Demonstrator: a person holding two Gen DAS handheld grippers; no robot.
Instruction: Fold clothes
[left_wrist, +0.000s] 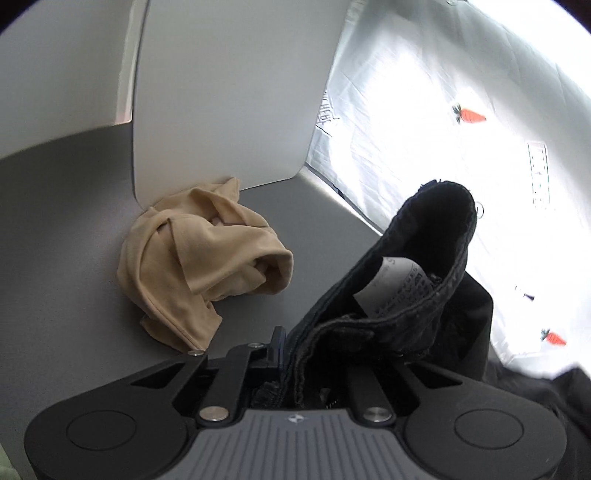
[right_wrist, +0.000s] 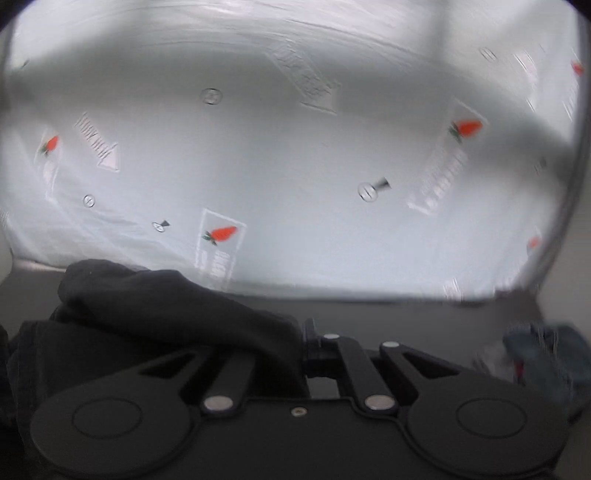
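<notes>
A black garment (left_wrist: 417, 266) with a white care label (left_wrist: 397, 284) stands up out of my left gripper (left_wrist: 291, 354), which is shut on its thick seamed edge above the grey table (left_wrist: 66, 236). In the right wrist view the same black garment (right_wrist: 166, 314) drapes over the left side of my right gripper (right_wrist: 304, 350), whose jaws are closed on the cloth. A crumpled beige garment (left_wrist: 199, 266) lies on the table to the left of the left gripper, against a white panel.
A white panel (left_wrist: 221, 96) stands upright at the table's back. A white sheet printed with carrots (right_wrist: 295, 166) fills the far side in both views. A blue denim piece (right_wrist: 550, 362) lies at the right edge of the right wrist view.
</notes>
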